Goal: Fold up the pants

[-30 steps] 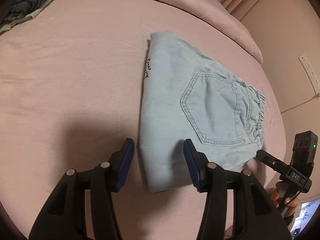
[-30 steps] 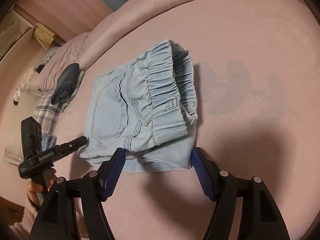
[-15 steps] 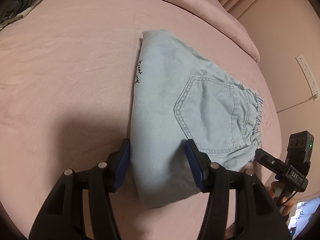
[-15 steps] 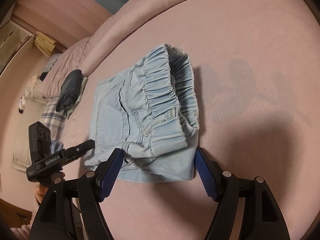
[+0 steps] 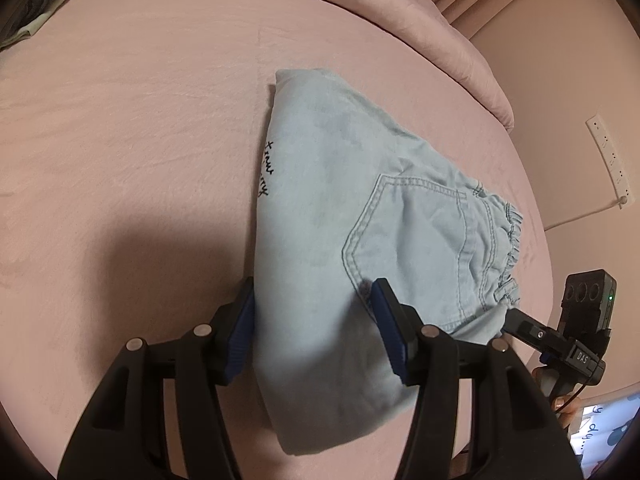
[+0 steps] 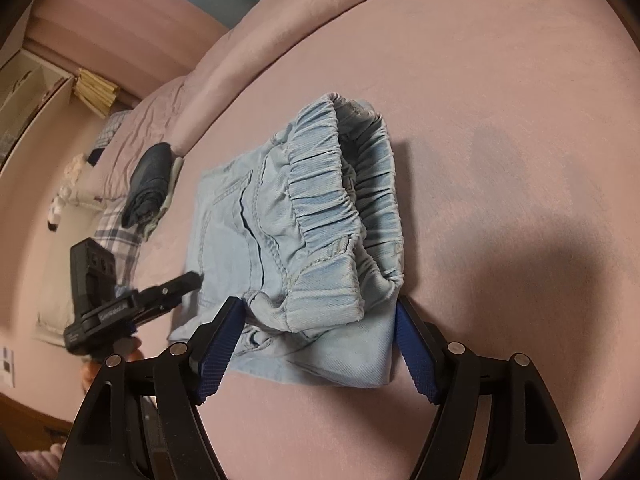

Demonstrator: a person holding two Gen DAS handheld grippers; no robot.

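Observation:
Light blue denim pants (image 5: 360,232) lie folded into a compact stack on the pink bed, back pocket up, elastic waistband at the right. My left gripper (image 5: 312,332) is open, its jaws either side of the near folded corner, the cloth between them. In the right wrist view the pants (image 6: 288,240) show their gathered waistband nearest me. My right gripper (image 6: 320,344) is open, its jaws straddling the waistband end's near corner. Each gripper shows in the other's view: the right one (image 5: 560,344) at the waistband, the left one (image 6: 132,300) at the far end.
The pink bedsheet (image 5: 140,140) spreads all around. A raised pink duvet edge (image 5: 360,4) runs along the far side. Dark folded clothes (image 6: 148,184) lie on a plaid cloth beyond the pants. A wall socket strip (image 5: 608,160) is at the right.
Both grippers have moved forward onto the pants: the near corners now lie between the open jaws. The pants have not visibly shifted on the bed.

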